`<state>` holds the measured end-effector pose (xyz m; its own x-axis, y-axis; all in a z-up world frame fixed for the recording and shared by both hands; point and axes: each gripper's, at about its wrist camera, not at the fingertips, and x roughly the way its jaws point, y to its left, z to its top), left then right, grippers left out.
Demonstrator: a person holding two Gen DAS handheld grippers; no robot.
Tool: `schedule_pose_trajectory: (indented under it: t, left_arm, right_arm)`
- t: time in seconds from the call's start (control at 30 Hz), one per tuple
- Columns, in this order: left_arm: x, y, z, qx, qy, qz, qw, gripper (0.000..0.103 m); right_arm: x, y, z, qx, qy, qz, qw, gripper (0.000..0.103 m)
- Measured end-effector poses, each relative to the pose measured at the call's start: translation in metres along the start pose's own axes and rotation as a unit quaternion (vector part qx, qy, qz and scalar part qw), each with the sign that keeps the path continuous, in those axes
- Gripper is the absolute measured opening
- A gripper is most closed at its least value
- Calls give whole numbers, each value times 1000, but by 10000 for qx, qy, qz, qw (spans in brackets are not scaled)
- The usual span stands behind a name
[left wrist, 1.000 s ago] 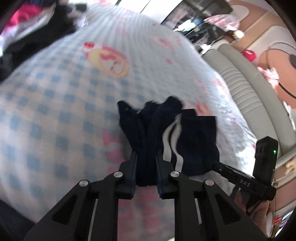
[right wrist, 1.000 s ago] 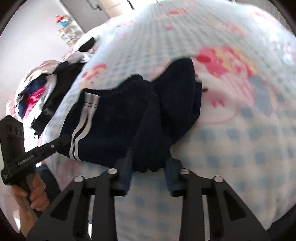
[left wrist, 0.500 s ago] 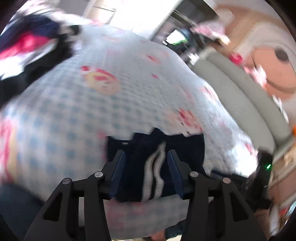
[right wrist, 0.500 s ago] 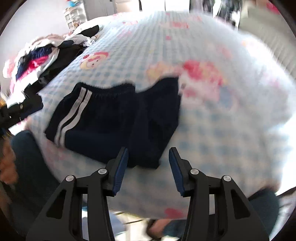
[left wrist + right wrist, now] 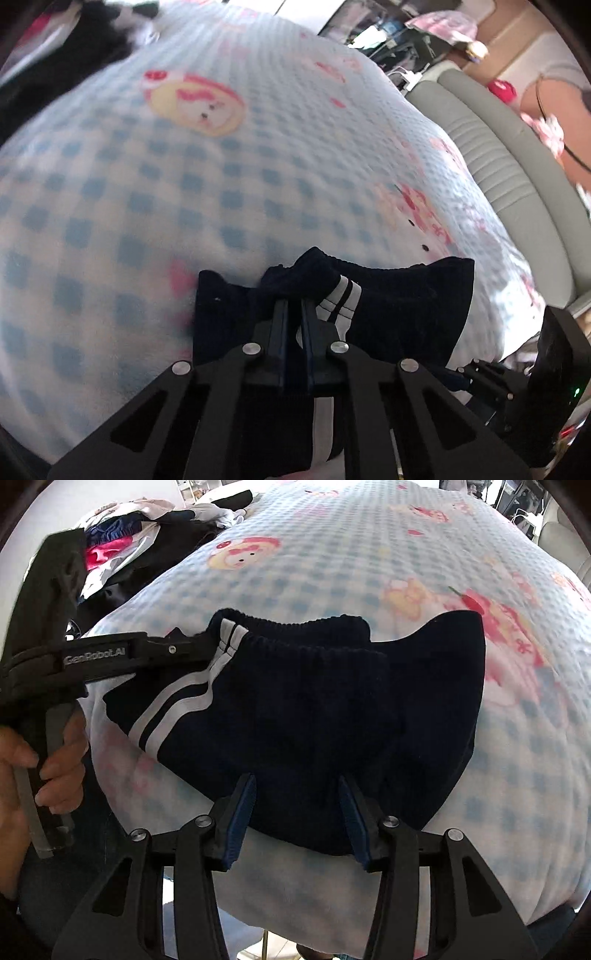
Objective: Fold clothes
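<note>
Navy shorts (image 5: 314, 701) with two white side stripes lie folded on a blue-checked cartoon blanket (image 5: 369, 554). My left gripper (image 5: 293, 306) is shut on the shorts (image 5: 406, 306) at the waistband, right beside the stripes. In the right wrist view that left gripper (image 5: 207, 640) reaches in from the left, held by a hand (image 5: 55, 768). My right gripper (image 5: 296, 779) is open over the near edge of the shorts. Dark fabric shows between its blue pads (image 5: 242, 812), but they do not press on it.
A heap of mixed clothes (image 5: 122, 550) lies at the blanket's far left, also seen as the dark heap (image 5: 74, 44). A grey ribbed sofa (image 5: 498, 147) runs along the right, with cluttered furniture behind it. The blanket (image 5: 184, 184) drops off near me.
Both grippers let go of the bunched shorts, which now lie flatter. The left gripper opened, moved and shut again on the waistband by the stripes. The right gripper stays open at the near edge.
</note>
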<state>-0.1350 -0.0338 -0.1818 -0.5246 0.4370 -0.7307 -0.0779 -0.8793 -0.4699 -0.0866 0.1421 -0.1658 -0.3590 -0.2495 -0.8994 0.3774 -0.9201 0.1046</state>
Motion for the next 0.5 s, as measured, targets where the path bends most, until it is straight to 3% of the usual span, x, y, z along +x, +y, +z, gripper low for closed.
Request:
schedule_pose_trajectory:
  t: [0.13, 0.2, 0.27, 0.37, 0.5]
  left_arm:
    - [-18, -26, -10, 638, -313, 67, 9975, 16]
    - [-25, -40, -18, 963, -369, 110, 9946, 32]
    - [-24, -50, -25, 1170, -225, 327, 9923, 39]
    - [-8, -52, -36, 1270, 297, 762, 9885, 39]
    - [-16, -48, -51, 1334, 396, 827, 9868, 39]
  right_arm:
    - [-14, -2, 4, 161, -315, -46, 9994, 48]
    - [-22, -7, 9, 336, -519, 52, 9981, 48]
    - [-11, -10, 14, 329, -400, -17, 9987, 48]
    - [13, -12, 21, 305, -257, -188, 9990, 48]
    - [21, -21, 37, 534, -316, -152, 9980, 48]
